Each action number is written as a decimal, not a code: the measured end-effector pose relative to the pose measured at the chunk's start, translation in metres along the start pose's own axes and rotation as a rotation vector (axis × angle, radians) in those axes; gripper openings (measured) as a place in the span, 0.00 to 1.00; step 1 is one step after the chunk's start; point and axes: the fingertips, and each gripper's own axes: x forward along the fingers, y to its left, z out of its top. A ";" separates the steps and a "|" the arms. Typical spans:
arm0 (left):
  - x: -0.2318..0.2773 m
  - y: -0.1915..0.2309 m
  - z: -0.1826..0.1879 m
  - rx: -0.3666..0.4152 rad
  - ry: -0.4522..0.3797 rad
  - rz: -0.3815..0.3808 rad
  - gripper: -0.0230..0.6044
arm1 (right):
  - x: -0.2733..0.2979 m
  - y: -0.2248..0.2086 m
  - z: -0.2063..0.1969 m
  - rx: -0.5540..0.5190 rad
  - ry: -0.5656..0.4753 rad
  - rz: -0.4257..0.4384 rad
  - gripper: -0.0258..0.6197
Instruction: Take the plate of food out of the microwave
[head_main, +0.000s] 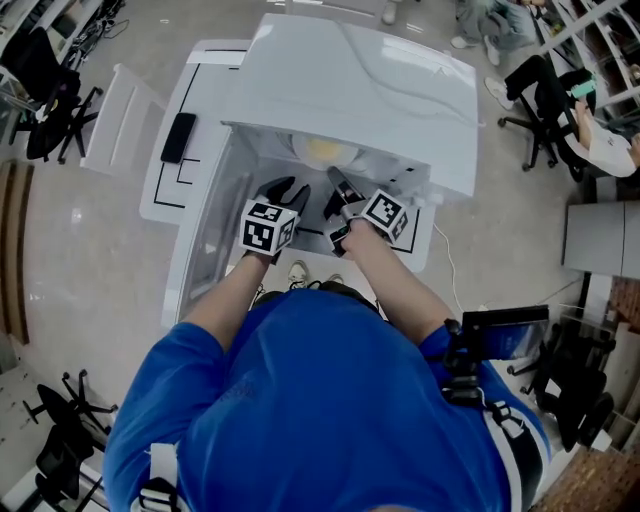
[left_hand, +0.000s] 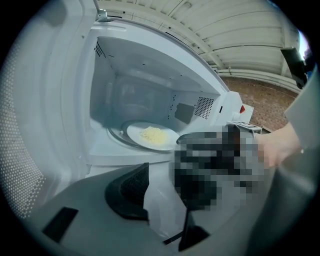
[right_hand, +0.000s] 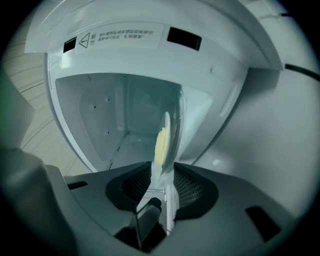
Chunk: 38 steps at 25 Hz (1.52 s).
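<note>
Two grippers are at the open mouth of a white microwave (head_main: 350, 90), which stands on a white bench (head_main: 165, 195) and takes up the right part of it, out to the right edge. Microwave door (left_hand: 25, 165) is swung wide open toward the bench's left edge. Plate (left_hand: 167, 142) is inside the cavity, lying flat on the glass turntable (left_hand: 116, 137), with a small heap of yellow food (left_hand: 152, 135) in its middle.

Right gripper (right_hand: 164, 172) is turned on its side and reaches in from the bench's near edge. In the right gripper view the plate's near rim runs edge-on between the two dark ribbed pads (right_hand: 192, 187); jaws are closed down onto the rim, with a pad against each face. Plate is gripped but not lifted; it rests on the turntable.

Left gripper (head_main: 287, 192) hovers just beside the right one, on the door side, in front of the cavity opening. Its jaws stand apart and have hold of nothing; only the white microwave sill shows through the gap. One pad (left_hand: 127, 192) is plain in the left gripper view, while the other side is partly under a mosaic patch.

One flat black slab (head_main: 178, 137) lies near the bench's far left corner, well apart from both grippers.
</note>
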 end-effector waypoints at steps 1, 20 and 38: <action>0.000 0.000 -0.001 0.000 0.001 0.000 0.26 | 0.002 0.000 0.000 0.013 -0.004 -0.003 0.24; -0.011 0.008 -0.010 -0.010 0.010 0.013 0.26 | 0.014 -0.011 -0.001 0.168 -0.036 -0.093 0.13; -0.018 0.008 -0.007 -0.009 -0.001 0.022 0.26 | 0.001 -0.006 0.004 0.160 -0.056 -0.062 0.07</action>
